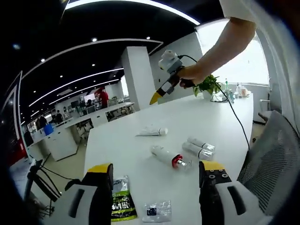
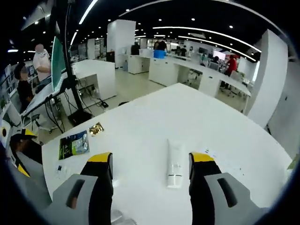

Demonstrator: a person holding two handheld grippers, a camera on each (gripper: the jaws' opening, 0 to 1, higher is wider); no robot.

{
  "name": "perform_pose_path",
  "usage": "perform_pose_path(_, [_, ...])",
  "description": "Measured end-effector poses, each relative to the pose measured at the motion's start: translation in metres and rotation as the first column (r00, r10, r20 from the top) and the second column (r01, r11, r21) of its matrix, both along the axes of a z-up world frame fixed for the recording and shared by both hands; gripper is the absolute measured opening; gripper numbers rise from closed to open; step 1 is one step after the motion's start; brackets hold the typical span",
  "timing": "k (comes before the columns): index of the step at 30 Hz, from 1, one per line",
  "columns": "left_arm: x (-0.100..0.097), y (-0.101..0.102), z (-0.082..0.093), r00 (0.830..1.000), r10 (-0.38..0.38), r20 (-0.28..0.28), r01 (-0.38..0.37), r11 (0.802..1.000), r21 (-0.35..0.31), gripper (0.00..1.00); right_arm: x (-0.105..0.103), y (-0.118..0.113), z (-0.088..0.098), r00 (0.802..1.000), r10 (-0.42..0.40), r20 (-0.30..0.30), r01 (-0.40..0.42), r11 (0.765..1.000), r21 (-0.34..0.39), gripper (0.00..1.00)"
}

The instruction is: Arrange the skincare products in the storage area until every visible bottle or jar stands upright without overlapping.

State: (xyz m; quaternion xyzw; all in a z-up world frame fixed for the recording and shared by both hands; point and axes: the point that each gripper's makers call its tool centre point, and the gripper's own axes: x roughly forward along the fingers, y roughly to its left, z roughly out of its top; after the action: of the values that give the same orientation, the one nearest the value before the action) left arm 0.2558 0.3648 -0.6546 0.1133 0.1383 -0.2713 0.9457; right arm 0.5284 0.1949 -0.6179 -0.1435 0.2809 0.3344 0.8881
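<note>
Worktop (image 1: 206, 117): white, long, open-plan office behind.

Left gripper (image 1: 157, 176): low over near edge of worktop, fingers wide apart, nothing btwn them.

Right gripper (image 2: 150, 168): fingers wide apart, empty; in left gripper view it's held up in a hand (image 1: 190, 74) well above the far worktop, cable trailing down.

Items, left gripper view:
- white tube (image 1: 152, 132), lying flat, mid-worktop
- bottle w/ red collar (image 1: 168, 157), on its side, just ahead of fingers
- 2 clear-capped bottles (image 1: 200, 147), on their sides, side by side, touching or nearly, just right of red-collar bottle
- green sachet (image 1: 123, 205) + clear sachet (image 1: 157, 211), flat at near edge
- potted plant (image 1: 208, 86), far end

Right gripper view: white tube (image 2: 175, 163) lies flat btwn the fingers, not gripped; green sachet (image 2: 74, 144) near left edge
</note>
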Motion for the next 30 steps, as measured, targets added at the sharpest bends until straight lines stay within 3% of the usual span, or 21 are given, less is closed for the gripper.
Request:
perform_pose_path(6, [0.004, 0.007, -0.007, 0.998, 0.043, -0.040, -0.044, 0.999, -0.026, 0.72, 0.033, -0.001, -0.034, 0.996, -0.045, -0.077, 0.043, 0.999, -0.030, 0.61])
perform_pose_path(9, [0.003, 0.007, -0.015, 0.997, 0.041, -0.060, -0.041, 0.999, 0.014, 0.72, 0.045, 0.002, -0.049, 0.995, -0.051, -0.091, 0.047, 0.998, -0.048, 0.60])
perform_pose_path(15, [0.002, 0.007, -0.022, 0.993, 0.051, -0.105, -0.051, 0.999, -0.001, 0.72, 0.064, 0.006, -0.081, 0.990, -0.049, -0.132, 0.036, 0.994, -0.100, 0.59])
perform_pose_path(20, [0.001, 0.009, -0.027, 0.991, 0.069, -0.113, -0.066, 0.998, 0.022, 0.71, 0.083, 0.001, -0.109, 0.982, -0.066, -0.177, 0.039, 0.988, -0.150, 0.59])
perform_pose_path(24, [-0.002, 0.006, -0.034, 0.990, 0.056, -0.132, -0.049, 0.997, 0.054, 0.71, 0.075, -0.001, -0.130, 0.969, -0.098, -0.228, 0.049, 0.976, -0.211, 0.59])
perform_pose_path(28, [-0.003, 0.009, -0.041, 0.985, 0.070, -0.156, -0.060, 0.996, 0.066, 0.71, 0.082, -0.015, -0.161, 0.948, -0.134, -0.287, 0.058, 0.964, -0.258, 0.58])
perform_pose_path(30, [-0.004, 0.008, -0.042, 0.984, 0.070, -0.161, -0.060, 0.996, 0.065, 0.72, 0.080, -0.018, -0.164, 0.944, -0.140, -0.300, 0.059, 0.963, -0.264, 0.58])
